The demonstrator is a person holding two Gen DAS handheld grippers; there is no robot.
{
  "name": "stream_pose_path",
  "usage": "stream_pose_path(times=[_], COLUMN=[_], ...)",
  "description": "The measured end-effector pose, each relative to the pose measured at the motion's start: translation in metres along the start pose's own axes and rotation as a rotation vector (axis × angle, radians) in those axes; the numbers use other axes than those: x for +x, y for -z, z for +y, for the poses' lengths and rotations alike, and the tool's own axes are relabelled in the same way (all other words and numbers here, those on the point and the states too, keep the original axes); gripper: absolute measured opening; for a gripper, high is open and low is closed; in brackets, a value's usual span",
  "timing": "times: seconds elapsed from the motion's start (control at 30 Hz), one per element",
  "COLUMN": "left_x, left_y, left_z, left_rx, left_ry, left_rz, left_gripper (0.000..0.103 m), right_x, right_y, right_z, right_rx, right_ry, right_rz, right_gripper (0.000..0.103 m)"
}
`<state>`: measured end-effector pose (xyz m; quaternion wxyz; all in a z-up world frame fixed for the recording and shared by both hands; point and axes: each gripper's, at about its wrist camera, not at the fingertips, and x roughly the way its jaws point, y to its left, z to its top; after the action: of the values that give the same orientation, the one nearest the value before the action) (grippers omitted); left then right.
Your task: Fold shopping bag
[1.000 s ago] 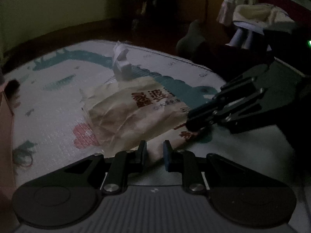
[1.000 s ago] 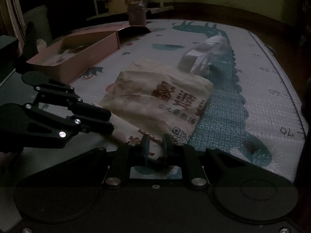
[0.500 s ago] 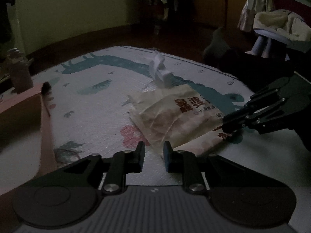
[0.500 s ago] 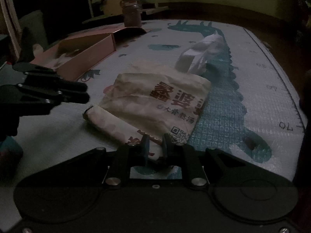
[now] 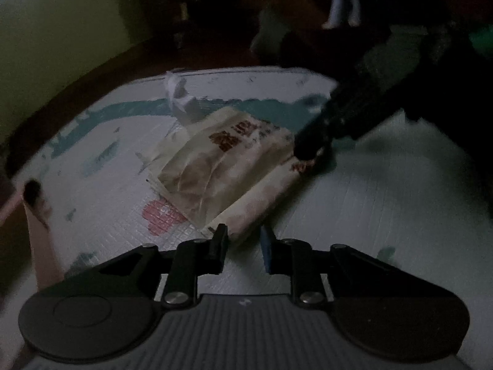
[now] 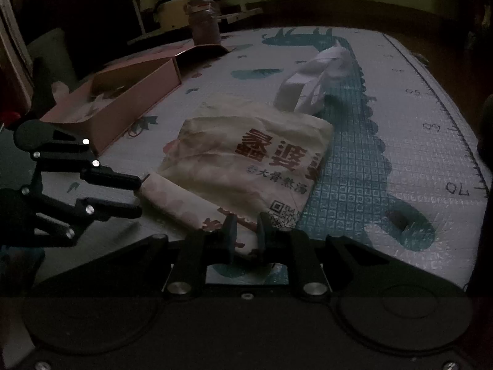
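Note:
A cream shopping bag [image 6: 246, 160] with red printed characters lies flattened on the play mat, its near edge rolled over. Its white handles [image 6: 320, 83] stick up at the far end. My right gripper [image 6: 246, 228] is shut on the rolled edge at the bag's near corner. The left gripper [image 6: 140, 194] stands open at the roll's left end, fingertips just touching it. In the left wrist view the bag [image 5: 222, 166] runs diagonally. Its rolled corner reaches between the fingers of the left gripper [image 5: 243, 243]. The right gripper [image 5: 308, 154] pinches the far corner.
An open pink box [image 6: 123, 101] sits on the mat [image 6: 385, 160] to the left of the bag, with a dark jar [image 6: 203, 21] behind it. The room is dim. The mat's right edge carries ruler marks. Furniture and cloth lie beyond the mat.
The left gripper, shut near the roll a second ago, drew back to the left, then returned to the roll's end with its fingers apart. The right gripper kept its hold.

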<state>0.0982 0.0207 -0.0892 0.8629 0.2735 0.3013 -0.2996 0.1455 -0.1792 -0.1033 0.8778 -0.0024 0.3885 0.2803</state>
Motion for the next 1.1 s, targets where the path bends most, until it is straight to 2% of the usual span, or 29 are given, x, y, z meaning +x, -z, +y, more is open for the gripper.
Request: stream_pose_path(times=[0.07,0.1,0.2,0.3,0.47,0.6,0.77,0.87,0.97,1.03,1.1], left_x=[0.001,-0.001,-0.001,-0.001,0.005,0.013,0.023,0.029,0.031,0.027,0.021], left_y=[0.001,0.001,0.001,0.000,0.000,0.001,0.002,0.002,0.000,-0.003,-0.005], left_z=[-0.004,-0.004,-0.014,-0.023,-0.042,-0.049,-0.056,-0.061,-0.062,-0.060,-0.062], left_rx=[0.049,0.061,0.189,0.285,0.491,0.551,0.626,0.671,0.687,0.674,0.668], left_ry=[-0.040,-0.052,-0.117,-0.152,-0.213,-0.220,-0.229,-0.233,-0.208,-0.176,-0.147], left_rz=[0.003,0.003,0.008,0.017,0.035,0.019,-0.002,-0.014,-0.003,0.010,0.027], left_gripper=[0.045,0.045,0.045,0.045,0.035,0.029,0.027,0.016,0.010,0.009,0.009], right_x=[0.000,0.000,0.000,-0.001,0.000,0.001,0.003,0.005,0.004,0.003,-0.003], right_y=[0.000,0.000,0.000,-0.001,-0.004,-0.006,-0.007,-0.009,-0.009,-0.010,-0.011], right_z=[-0.001,-0.002,-0.002,-0.004,-0.014,-0.022,-0.028,-0.031,-0.031,-0.028,-0.013], right_rx=[0.005,0.007,0.007,0.014,0.043,0.058,0.079,0.088,0.077,0.031,-0.107], right_ry=[-0.004,-0.006,-0.007,-0.014,-0.054,-0.095,-0.126,-0.139,-0.154,-0.167,-0.168], right_rz=[0.001,0.002,0.003,0.006,0.025,0.041,0.047,0.051,0.056,0.062,0.061], right_gripper=[0.012,0.012,0.012,0.012,0.012,0.012,0.012,0.012,0.012,0.015,0.018])
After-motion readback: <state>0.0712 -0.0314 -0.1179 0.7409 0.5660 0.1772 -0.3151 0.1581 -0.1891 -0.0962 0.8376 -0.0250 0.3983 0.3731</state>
